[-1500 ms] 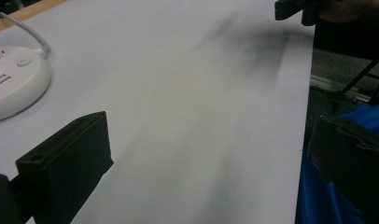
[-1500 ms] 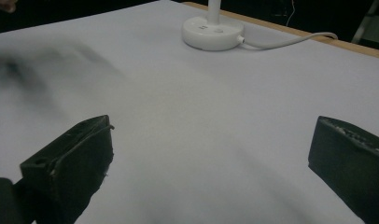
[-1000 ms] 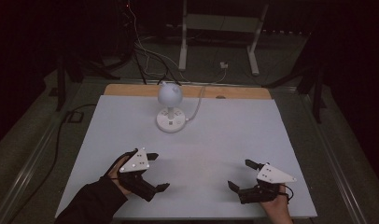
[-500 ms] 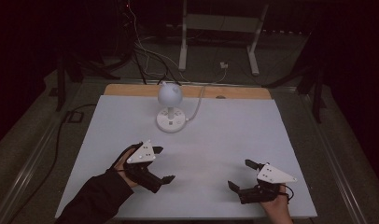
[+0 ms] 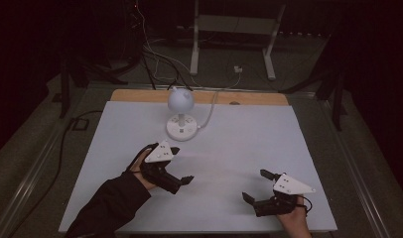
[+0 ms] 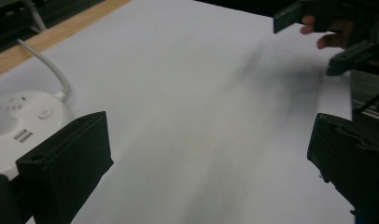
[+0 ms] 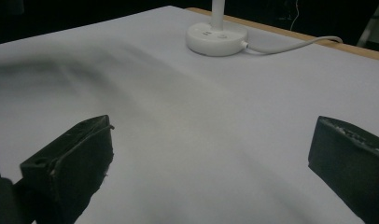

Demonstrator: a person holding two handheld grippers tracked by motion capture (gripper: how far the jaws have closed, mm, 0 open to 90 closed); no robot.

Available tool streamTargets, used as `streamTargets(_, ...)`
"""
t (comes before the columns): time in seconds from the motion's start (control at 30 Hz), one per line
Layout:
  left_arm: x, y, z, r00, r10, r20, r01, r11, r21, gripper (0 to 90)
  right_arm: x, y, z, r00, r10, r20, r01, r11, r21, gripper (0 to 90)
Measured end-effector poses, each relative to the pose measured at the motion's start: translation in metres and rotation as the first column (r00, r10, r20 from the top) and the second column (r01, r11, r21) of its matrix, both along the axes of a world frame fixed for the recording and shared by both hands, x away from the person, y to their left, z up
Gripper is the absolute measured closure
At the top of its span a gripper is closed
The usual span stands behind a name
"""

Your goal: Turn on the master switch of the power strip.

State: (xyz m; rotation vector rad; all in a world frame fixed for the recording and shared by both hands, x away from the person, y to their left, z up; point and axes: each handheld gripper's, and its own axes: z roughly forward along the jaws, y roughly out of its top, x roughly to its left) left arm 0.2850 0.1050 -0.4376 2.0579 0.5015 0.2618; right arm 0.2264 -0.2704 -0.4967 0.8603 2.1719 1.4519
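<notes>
At the far left of the high view we see a black cable [image 5: 65, 144] lying on the floor beside the desk [image 5: 289, 144], whose white top has a wooden strip [image 5: 140, 95] along its far edge. Next comes our left gripper [image 5: 182, 164], held by a hand in a black sleeve [image 5: 107, 206]; its jaws stand wide apart and hold nothing, with bare white desk between them. Just beyond those jaws stands a small white lamp [image 5: 180, 111] with a round head on a round base, and in the left gripper view that base [image 6: 24, 126] sits beside the left-hand jaw, partly hidden by it. A white cord [image 5: 209, 111] runs from the base toward the wooden strip. Nothing lies between the two grippers. Farther right, our right gripper [image 5: 255, 186] rests near the desk's near edge, jaws also spread wide and empty. In the right gripper view the lamp base [image 7: 216, 38] stands well ahead of the jaws, its cord [image 7: 295, 45] trailing rightward.
</notes>
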Motion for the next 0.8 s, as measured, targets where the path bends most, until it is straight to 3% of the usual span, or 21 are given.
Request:
streamTargets(0.47,0.018,-0.015,0.002,0.9986,0.052,0.000,-0.052,0.9983,-0.027,0.2,0.000,-0.001,0.000,1.0000,-0.005,0.005,0.005,1.000,-0.005,0.0)
streamTargets(0.7,0.028,-0.023,0.002,0.9946,0.097,0.035,-0.096,0.9945,-0.043,0.2,0.000,-0.001,0.000,1.0000,-0.004,0.007,0.004,1.000,-0.003,0.0)
streamTargets(0.8,0.034,-0.025,0.000,0.9924,0.121,0.023,-0.120,0.9920,-0.040,0.1,0.000,-0.001,0.000,1.0000,-0.002,0.003,0.002,1.000,0.000,0.0)
